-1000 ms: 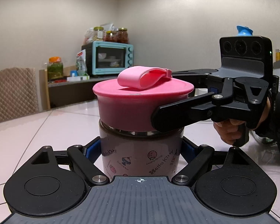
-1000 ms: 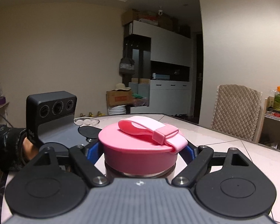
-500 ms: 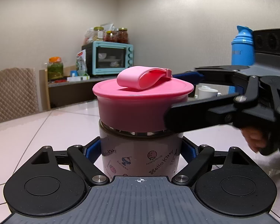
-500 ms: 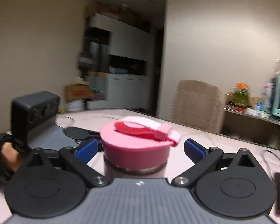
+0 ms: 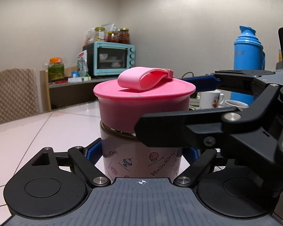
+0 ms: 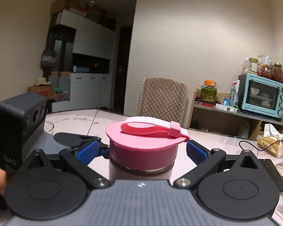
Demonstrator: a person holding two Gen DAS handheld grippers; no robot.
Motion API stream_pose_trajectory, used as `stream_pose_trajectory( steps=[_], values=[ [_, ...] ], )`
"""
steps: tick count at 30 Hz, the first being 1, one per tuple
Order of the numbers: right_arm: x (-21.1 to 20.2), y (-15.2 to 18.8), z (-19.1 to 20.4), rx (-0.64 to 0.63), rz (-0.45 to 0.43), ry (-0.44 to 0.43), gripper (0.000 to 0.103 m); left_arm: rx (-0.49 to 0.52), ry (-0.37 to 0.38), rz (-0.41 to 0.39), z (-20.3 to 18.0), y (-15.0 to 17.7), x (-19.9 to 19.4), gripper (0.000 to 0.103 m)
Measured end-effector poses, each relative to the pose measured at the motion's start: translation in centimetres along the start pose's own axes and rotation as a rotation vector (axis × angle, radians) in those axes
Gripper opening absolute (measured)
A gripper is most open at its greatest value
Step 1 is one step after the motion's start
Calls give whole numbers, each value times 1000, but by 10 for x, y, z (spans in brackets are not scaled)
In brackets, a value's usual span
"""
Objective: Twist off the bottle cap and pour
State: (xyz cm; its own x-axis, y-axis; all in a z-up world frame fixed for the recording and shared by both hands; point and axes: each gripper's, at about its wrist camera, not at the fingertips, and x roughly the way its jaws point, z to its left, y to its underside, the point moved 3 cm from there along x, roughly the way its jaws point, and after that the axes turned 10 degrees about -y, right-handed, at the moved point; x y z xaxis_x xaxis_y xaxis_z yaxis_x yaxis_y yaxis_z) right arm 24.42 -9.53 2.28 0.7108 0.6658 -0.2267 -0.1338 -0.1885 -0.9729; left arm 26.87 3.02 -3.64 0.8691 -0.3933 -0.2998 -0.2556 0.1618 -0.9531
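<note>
Left wrist view: left hand-held gripper point(image 5: 141, 154) clamped on the body of the Hello Kitty bottle point(image 5: 141, 160), upright on the desk point(image 5: 37, 131). Right hand-held gripper point(image 6: 143, 150) spread wide around the pink cap point(image 6: 143, 143), blue pads point(image 6: 195, 153) clear of it on both sides. Behind on the desk, white mugs point(image 5: 209, 98) and a blue thermos point(image 5: 248, 50); a teal toaster oven point(image 5: 111, 59) further back.

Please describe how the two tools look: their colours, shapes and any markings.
Both tools are matte black, with jointed link arms on silver pivot screws, two round discs at the base and a ribbed grey plate marked with a small cross. The fingers carry ribbed blue pads. The left tool has a dark boxy camera block with round lenses and pale lettering. The right tool looks the same. A dark sleeve edge shows behind.
</note>
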Motion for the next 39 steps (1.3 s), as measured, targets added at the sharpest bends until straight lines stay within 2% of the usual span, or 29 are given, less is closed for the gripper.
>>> stream_pose_trajectory(
  steps=[21,30,32,35,39],
  values=[
    [12,2,6,48,0,77,100,-1,0,-1,1,1,1,90],
    [14,3,5,48,-8,108,95,-1,-1,-1,1,2,1,90],
    [14,3,7,54,-9,105,94,-2,0,0,1,2,2,90],
    [14,5,8,56,-6,83,85,-1,-1,0,1,2,2,90],
    [13,7,7,49,-12,60,85,-1,0,-1,1,2,2,90]
  ],
)
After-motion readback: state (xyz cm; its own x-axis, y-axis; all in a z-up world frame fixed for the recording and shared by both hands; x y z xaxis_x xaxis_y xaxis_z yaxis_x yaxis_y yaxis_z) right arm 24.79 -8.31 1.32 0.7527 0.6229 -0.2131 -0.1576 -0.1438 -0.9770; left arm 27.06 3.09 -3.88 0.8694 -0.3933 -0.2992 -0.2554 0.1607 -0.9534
